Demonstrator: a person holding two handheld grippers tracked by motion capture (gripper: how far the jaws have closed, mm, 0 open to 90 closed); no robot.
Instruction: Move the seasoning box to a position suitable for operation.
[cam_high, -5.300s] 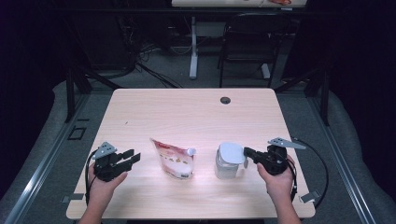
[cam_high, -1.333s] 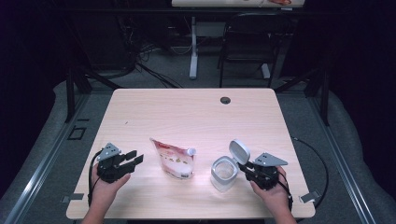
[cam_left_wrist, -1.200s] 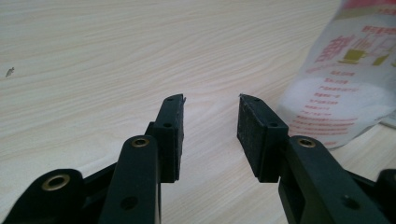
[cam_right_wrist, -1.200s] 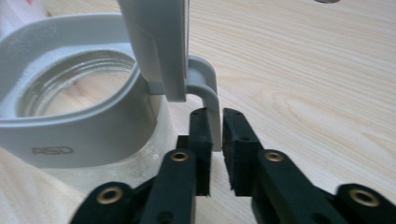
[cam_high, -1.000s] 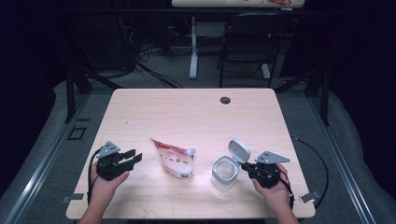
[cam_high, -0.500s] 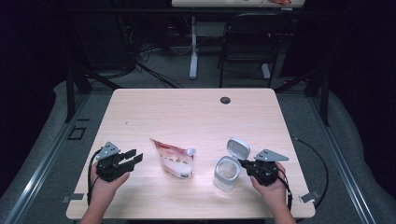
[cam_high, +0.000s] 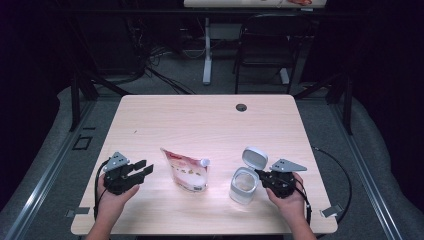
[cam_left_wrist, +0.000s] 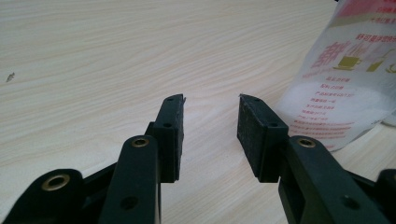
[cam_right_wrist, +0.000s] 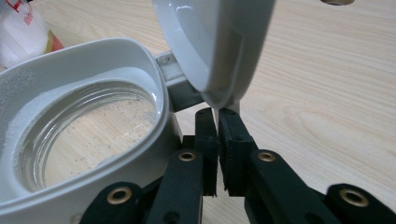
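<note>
Where the jar sits: your clear glass jar with the white plastic collar (cam_high: 243, 186) stands upright on the pale wooden table (cam_high: 200, 125), near the front edge on your right, so it is close to your right hand.
Lid: the white hinged flip lid (cam_high: 255, 158) is tipped up and back, leaving the mouth bare; my read is that it is open to take a fill.
Right gripper (cam_high: 260, 175): it sits just behind the jar at the hinge side. In the right gripper view the gripper (cam_right_wrist: 217, 112) shows a thin slit between its jaws, which have just been easing apart. The lid's lower lip (cam_right_wrist: 210, 42) meets the tips; I cannot tell whether the pads are pinching it.
Jar inside: a few fine grains cling to the glass (cam_right_wrist: 93, 135); otherwise it looks near empty.
Left gripper (cam_high: 145, 169): released, jaws apart with nothing between them (cam_left_wrist: 211, 100), parked low on the table beside the pouch, likely waiting its turn.
Pouch: the white-and-red printed plastic stand-up pouch (cam_high: 186, 171) stands between your hands, spout corner toward the jar, just beside your left jaws (cam_left_wrist: 345, 79) but not touching them.
Likely step: lid opened, pouch not yet picked up.
</note>
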